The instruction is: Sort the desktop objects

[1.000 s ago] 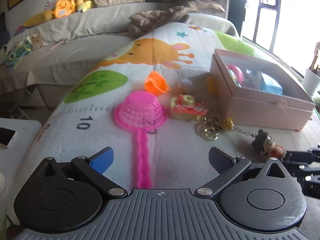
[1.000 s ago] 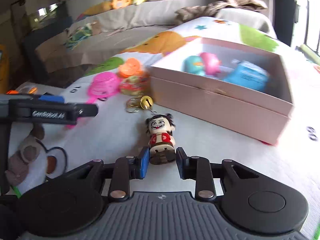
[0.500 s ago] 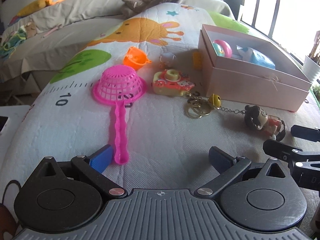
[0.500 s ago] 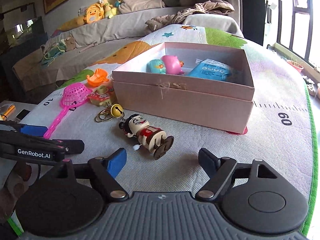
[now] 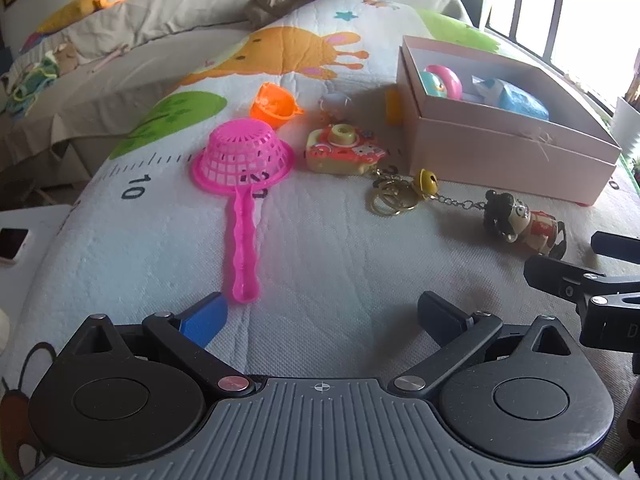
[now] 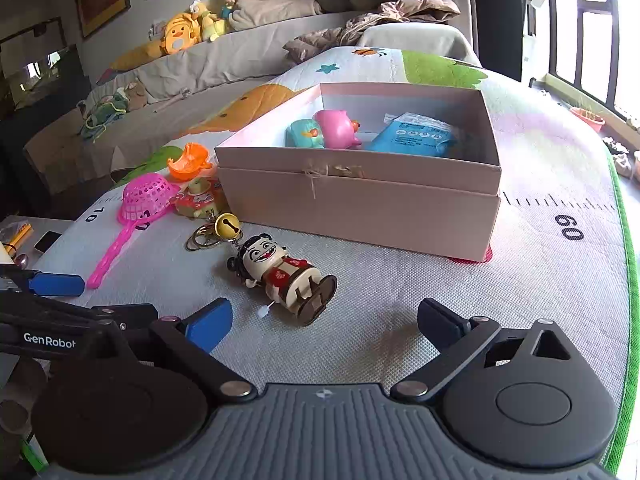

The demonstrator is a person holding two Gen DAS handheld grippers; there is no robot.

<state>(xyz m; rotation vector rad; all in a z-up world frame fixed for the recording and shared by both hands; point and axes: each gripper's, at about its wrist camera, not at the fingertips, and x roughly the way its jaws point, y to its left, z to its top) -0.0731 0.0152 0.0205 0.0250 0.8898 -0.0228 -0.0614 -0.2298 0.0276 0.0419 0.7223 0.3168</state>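
Pink box (image 6: 360,200) sits open on the play mat (image 6: 540,280), holding 3 things: teal toy (image 6: 304,134) & pink toy (image 6: 338,128) touching each other at its far-left side, blue packet (image 6: 412,136) just right of them. Outside the box, in front of its near wall: doll keychain (image 6: 284,272) lying on its side w/ gold bell (image 6: 227,225) & rings toward the box's left corner. Toy camera (image 5: 344,150), pink strainer (image 5: 242,160), orange cup (image 5: 274,106) lie left of the box. Right gripper (image 6: 324,320) jaws opening wide, nothing pressed, doll just ahead. Left gripper (image 5: 322,316) jaws spread, empty, strainer handle tip by its blue pad.
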